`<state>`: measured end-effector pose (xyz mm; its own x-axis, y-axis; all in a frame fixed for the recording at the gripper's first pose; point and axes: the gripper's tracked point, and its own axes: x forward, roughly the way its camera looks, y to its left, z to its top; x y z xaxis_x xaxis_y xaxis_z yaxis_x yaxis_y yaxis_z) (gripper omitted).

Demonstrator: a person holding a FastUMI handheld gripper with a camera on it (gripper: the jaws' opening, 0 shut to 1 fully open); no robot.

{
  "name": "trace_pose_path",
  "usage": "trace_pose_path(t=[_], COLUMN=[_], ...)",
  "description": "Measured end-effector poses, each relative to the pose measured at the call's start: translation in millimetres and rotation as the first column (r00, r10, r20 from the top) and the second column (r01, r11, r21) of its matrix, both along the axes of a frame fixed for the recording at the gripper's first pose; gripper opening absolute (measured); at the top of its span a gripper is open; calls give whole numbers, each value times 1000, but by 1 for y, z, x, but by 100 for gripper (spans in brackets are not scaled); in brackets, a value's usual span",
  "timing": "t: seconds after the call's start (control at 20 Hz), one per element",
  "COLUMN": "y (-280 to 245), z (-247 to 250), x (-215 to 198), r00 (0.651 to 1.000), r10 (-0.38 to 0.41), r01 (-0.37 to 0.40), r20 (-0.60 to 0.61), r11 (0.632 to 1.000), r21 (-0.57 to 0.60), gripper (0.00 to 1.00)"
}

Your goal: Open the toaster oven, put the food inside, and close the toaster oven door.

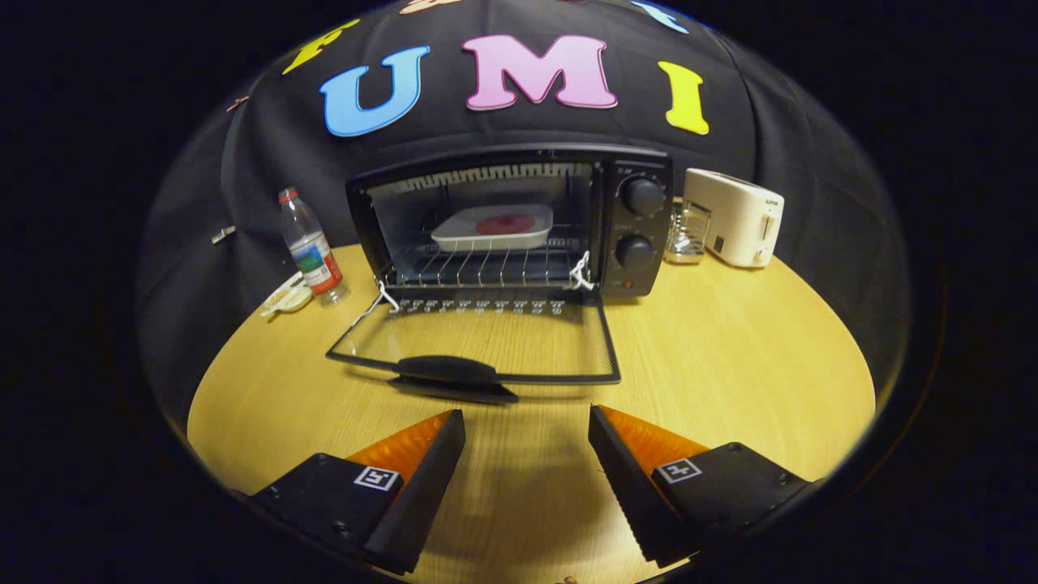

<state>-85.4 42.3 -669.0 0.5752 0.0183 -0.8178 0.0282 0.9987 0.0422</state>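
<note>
A black toaster oven (641, 227) stands at the back of the round wooden table (730, 365). Its glass door (478, 341) lies folded down flat, with the dark handle (446, 371) nearest me. Inside, on the wire rack (486, 268), rests a white tray (492, 228) holding a round red piece of food (505, 224). My gripper (527, 422) is open and holds nothing. Its fingers hover low over the table, a short way in front of the door handle.
A clear plastic water bottle (310, 253) with a red cap stands left of the oven, with a small pale dish (286, 298) beside it. Right of the oven are a glass object (686, 235) and a white toaster (736, 216). Black cloth hangs behind.
</note>
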Motion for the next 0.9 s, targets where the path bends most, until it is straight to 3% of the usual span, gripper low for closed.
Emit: trace_pose_path(t=[0.2,0.45,0.65,0.9], y=[-1,1,3,4], z=[-26,-23,28,87], x=[10,25,53,118], r00=[999,1000,996,977], r10=[-24,13,45,17], r01=[22,-14,-42,-13], r20=[-38,-16,77,212], r11=[999,998,998,1000], r21=[-39,-55,-46,-20], gripper=[99,99,99,99])
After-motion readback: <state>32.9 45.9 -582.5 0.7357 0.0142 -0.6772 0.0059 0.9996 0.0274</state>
